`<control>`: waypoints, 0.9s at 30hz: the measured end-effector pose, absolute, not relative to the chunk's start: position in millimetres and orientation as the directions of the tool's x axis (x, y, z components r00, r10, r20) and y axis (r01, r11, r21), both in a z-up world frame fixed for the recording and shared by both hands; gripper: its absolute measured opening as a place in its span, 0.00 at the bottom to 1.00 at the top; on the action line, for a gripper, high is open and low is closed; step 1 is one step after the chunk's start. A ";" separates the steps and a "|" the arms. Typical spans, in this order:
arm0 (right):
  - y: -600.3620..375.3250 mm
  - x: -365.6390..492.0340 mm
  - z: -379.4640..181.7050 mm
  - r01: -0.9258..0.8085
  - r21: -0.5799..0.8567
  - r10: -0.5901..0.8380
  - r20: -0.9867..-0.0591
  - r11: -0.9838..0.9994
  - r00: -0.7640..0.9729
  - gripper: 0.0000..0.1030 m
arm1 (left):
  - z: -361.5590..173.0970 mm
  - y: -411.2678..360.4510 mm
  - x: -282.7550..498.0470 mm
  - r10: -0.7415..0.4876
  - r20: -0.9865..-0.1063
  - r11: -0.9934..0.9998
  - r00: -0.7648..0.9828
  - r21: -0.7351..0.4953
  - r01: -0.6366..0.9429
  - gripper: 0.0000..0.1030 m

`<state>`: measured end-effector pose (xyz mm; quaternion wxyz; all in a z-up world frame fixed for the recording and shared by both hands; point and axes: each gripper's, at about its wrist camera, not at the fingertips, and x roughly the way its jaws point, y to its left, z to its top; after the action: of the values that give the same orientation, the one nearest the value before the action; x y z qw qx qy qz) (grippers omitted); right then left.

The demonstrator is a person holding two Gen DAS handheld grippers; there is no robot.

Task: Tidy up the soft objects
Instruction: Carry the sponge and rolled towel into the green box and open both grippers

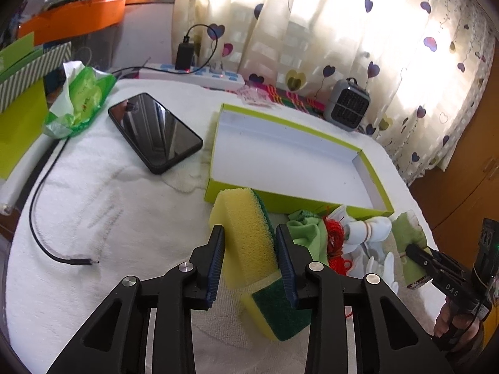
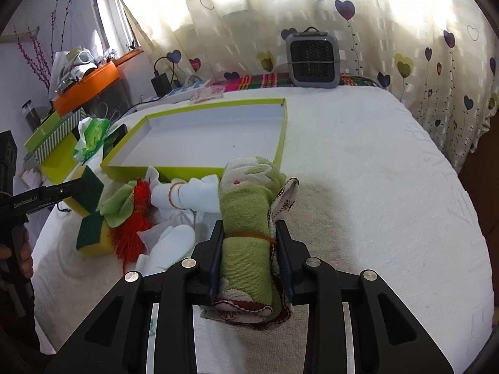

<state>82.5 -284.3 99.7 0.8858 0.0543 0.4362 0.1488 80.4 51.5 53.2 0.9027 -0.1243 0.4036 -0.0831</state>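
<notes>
sunlit heart-print curtains point(image 2: 312, 6) behind a white-towelled table point(image 2: 374, 187), orange shelf point(image 1: 71, 18) left.

A home bedroom: heart-print curtains point(image 2: 389, 31) are hanging beyond the claw, a white towelling cover point(image 2: 374, 187) lying under it.

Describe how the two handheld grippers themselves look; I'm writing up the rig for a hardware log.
Both are matte black plastic linkages with round silver pivot pins. The left gripper and right gripper carry ribbed dark blue finger pads. White lettering marks their sides: "DAS" on the right, "GenRobot.AI" on the left. Bare hands grip both handles.
</notes>
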 end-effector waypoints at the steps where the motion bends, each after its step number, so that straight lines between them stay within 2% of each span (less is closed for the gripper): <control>1: -285.1 82.2 102.3 -0.215 0.226 0.310 -0.752 0.950 0.581 0.31 | 54.9 52.0 79.8 -0.251 -0.706 0.955 0.663 -0.292 0.051 0.31; 16: -277.9 107.0 141.1 -0.209 0.175 0.269 -0.728 0.962 0.630 0.31 | 100.2 42.6 104.5 -0.277 -0.664 0.958 0.695 -0.243 0.149 0.31; 27: -258.2 166.0 135.3 -0.206 0.184 0.272 -0.768 0.961 0.580 0.31 | 98.1 30.2 167.5 -0.321 -0.702 0.947 0.636 -0.260 0.190 0.31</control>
<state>166.0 -258.2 135.3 0.8879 0.0374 0.4383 0.1345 167.5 30.2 98.1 0.9009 -0.0812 0.4022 -0.1417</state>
